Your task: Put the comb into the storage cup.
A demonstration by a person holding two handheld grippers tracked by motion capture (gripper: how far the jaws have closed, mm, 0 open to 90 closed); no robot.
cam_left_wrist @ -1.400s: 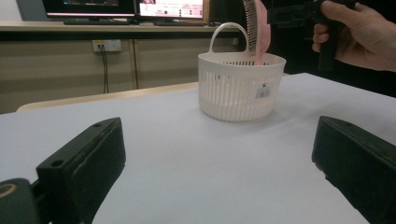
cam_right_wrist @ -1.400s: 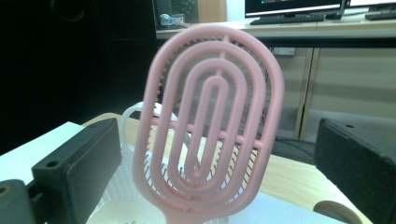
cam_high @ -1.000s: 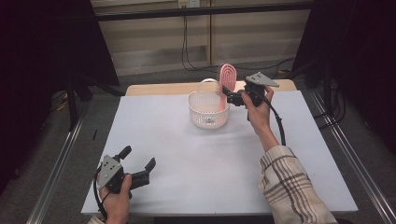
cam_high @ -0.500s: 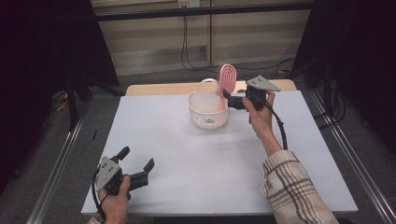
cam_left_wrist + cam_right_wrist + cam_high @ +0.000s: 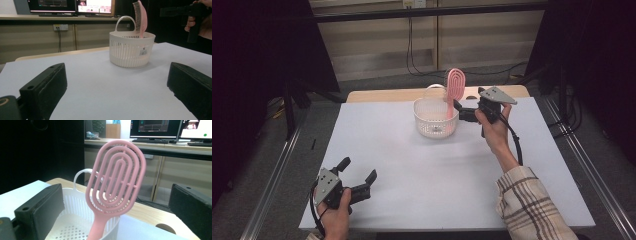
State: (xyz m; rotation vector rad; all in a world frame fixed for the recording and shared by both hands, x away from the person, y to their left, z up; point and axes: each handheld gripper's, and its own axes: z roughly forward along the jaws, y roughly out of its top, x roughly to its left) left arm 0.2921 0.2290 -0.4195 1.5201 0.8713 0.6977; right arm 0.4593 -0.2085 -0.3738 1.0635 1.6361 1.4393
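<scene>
A pink hairbrush (image 5: 455,82) stands handle-down in a white basket (image 5: 427,127) at the back middle of the table, leaning on the rim nearest my right gripper. My right gripper (image 5: 462,113) is just right of the basket, open, with nothing in its jaws. In the right gripper view the brush head (image 5: 116,182) rises from the basket (image 5: 72,192), a short way beyond the spread jaws of my right gripper (image 5: 116,188). My left gripper (image 5: 358,170) rests open near the front left corner, far from the basket (image 5: 130,55) and brush (image 5: 141,17).
The white table top (image 5: 437,180) ends in a wooden strip (image 5: 377,95) behind the basket. Metal rails (image 5: 582,165) run along both sides of the table. Desks with monitors (image 5: 155,127) stand beyond the far edge.
My right gripper has sunk a little and drifted slightly towards the person. The brush stays standing in the basket. The left gripper has barely moved.
</scene>
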